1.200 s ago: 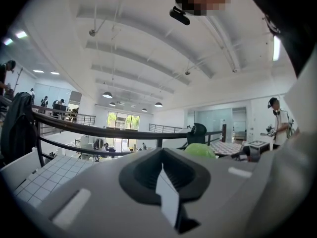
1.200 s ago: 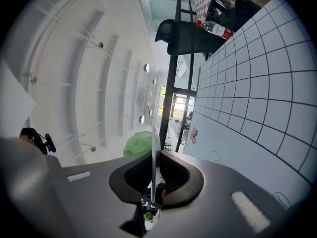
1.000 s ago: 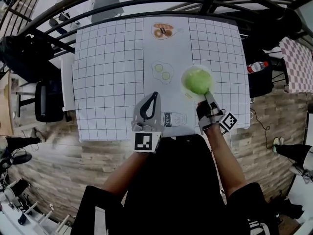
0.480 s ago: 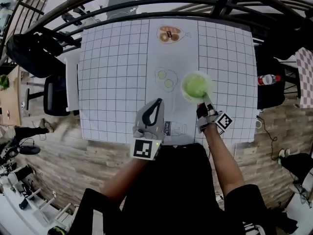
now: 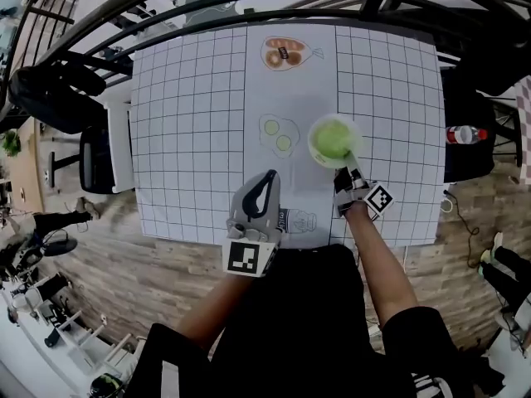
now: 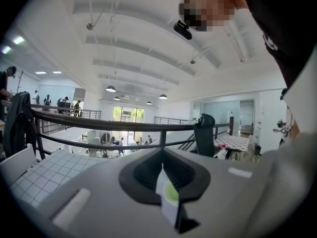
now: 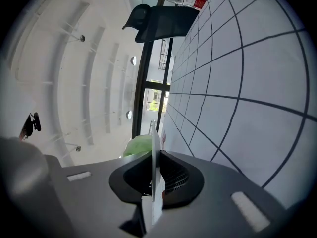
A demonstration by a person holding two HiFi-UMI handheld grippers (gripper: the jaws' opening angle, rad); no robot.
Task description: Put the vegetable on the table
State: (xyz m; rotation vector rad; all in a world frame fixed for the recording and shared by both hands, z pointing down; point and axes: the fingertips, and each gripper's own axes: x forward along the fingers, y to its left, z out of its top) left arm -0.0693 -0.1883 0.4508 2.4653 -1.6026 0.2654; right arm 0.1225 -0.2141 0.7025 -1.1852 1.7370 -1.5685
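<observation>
two closed grippers: left gripper (image 5: 269,175) empty, right gripper (image 5: 350,162) pinching plate (image 5: 312,139), its body half-hiding vegetable (image 7: 138,145).

Count: one table (image 5: 182,123), one plate (image 5: 313,150), one green vegetable (image 5: 333,138), three printed food pictures (image 5: 286,54) (image 5: 277,133) (image 5: 300,220), one bottle (image 5: 465,133), two claws: left claw (image 5: 270,175), right claw (image 5: 352,157).
</observation>
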